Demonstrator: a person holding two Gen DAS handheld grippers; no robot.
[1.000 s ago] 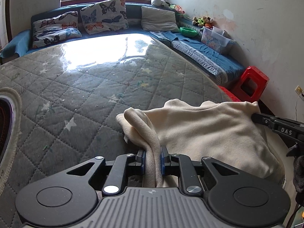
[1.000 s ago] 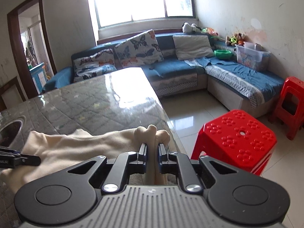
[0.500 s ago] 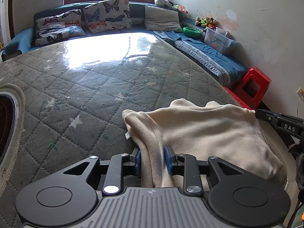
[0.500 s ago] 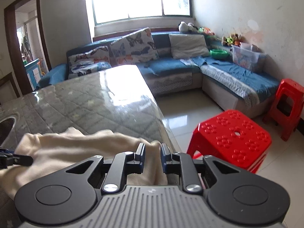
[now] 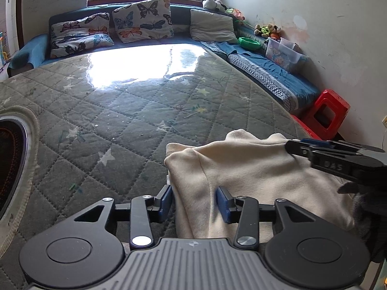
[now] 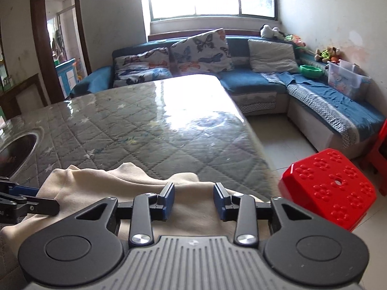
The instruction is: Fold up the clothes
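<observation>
A cream garment (image 5: 256, 174) lies folded over itself at the near right corner of the quilted grey table (image 5: 125, 125). My left gripper (image 5: 194, 201) is open, its blue pads spread either side of the garment's left edge, which lies loose between them. In the right wrist view the same cream garment (image 6: 101, 186) rests flat on the table, and my right gripper (image 6: 193, 200) is open just above its near edge. The right gripper's fingers (image 5: 314, 151) show from the side over the cloth's right part.
A round dark inset (image 5: 9, 162) sits in the table at the left. Red plastic stools (image 6: 329, 188) stand on the floor just right of the table. A blue corner sofa (image 6: 254, 77) with butterfly cushions runs along the far and right walls.
Both grippers opened and let go of the cream cloth they were pinching. The lifted folds dropped and now lie flat on the table. The grippers drew back slightly.
</observation>
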